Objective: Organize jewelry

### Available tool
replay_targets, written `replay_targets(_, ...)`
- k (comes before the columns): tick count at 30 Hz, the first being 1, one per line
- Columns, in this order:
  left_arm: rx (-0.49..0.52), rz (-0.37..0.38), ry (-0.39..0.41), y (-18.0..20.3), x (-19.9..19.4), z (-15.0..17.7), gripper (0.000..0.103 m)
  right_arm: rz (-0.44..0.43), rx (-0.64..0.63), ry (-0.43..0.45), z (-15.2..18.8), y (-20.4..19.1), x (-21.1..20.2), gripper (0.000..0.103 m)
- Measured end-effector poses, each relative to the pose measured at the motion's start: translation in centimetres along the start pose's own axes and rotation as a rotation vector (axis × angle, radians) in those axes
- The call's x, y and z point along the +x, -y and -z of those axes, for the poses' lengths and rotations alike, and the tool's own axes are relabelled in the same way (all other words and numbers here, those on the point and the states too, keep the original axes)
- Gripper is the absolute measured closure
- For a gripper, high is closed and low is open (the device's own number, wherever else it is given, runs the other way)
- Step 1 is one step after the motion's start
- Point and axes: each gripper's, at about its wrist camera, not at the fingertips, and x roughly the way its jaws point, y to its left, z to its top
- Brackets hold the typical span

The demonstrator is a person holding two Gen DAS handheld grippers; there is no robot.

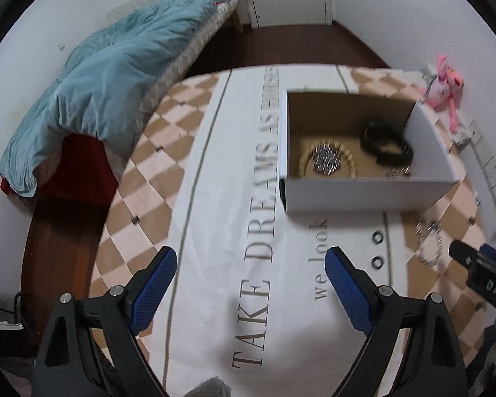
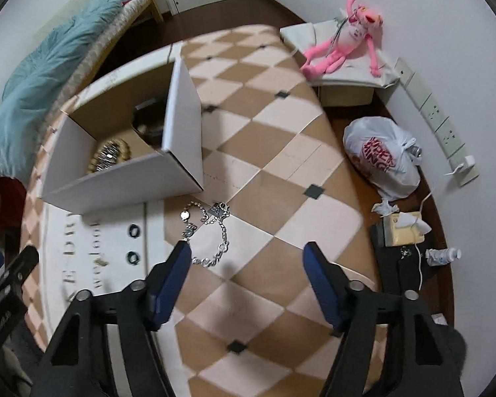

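two grippers hang over a cloth-covered table [image 2: 281, 172], both with jaws spread and nothing between them. nearest in the left wrist view, the left gripper [image 1: 251, 264] stands wide apart above the white band of the cloth printed with grey lettering. in the right wrist view the right gripper [image 2: 246, 258] is parted over the tan and cream checks, and its left finger's tip sits just at the near end of a silver chain bracelet [image 2: 208, 231] that lies loose in a loop on the cloth; whether the finger touches it cannot be told.

just left of the bracelet, two small dark rings [image 2: 134, 243] lie on the white band, one beyond the other. past them stands an open white cardboard box [image 1: 363, 195], brown inside. on its floor lie a gold chain curled round a silvery beaded piece [image 1: 327, 158] and, farther back to the right, a black band [image 1: 385, 144].

beyond the table, a pink plush toy [image 2: 347, 43] sprawls on a white stand by the wall, a tied white plastic bag [image 2: 380, 158] sits on the floor, and a pale blue quilt [image 1: 109, 82] is heaped on a bed at far left.
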Motion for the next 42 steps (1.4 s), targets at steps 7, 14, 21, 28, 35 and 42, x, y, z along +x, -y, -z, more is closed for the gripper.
replay_targets(7,0.009,-0.018,-0.042,-0.3,1.7,1.0,0.012,0.082,-0.087,0.006,0.5,-1.9,2.1,0.055)
replay_targets(14,-0.008,0.010,-0.090,-1.1,2.4,2.4,0.012,0.046,-0.112,0.013,1.2,-1.6,1.6,0.095)
replay_targets(21,0.017,0.073,-0.100,0.5,2.6,2.8,0.012,-0.051,-0.066,-0.008,3.9,-0.1,-0.5,0.103)
replay_targets(28,0.028,0.183,-0.101,3.0,3.4,2.0,0.012,-0.094,0.003,-0.001,4.9,1.3,-2.0,0.103)
replay_targets(35,0.096,0.220,-0.106,5.1,5.0,1.3,0.069,-0.161,0.050,-0.002,4.3,2.1,-2.4,0.103)
replay_targets(42,0.139,0.251,-0.078,5.6,4.5,1.7,0.097,-0.186,0.061,-0.006,3.7,2.6,-1.9,0.079)
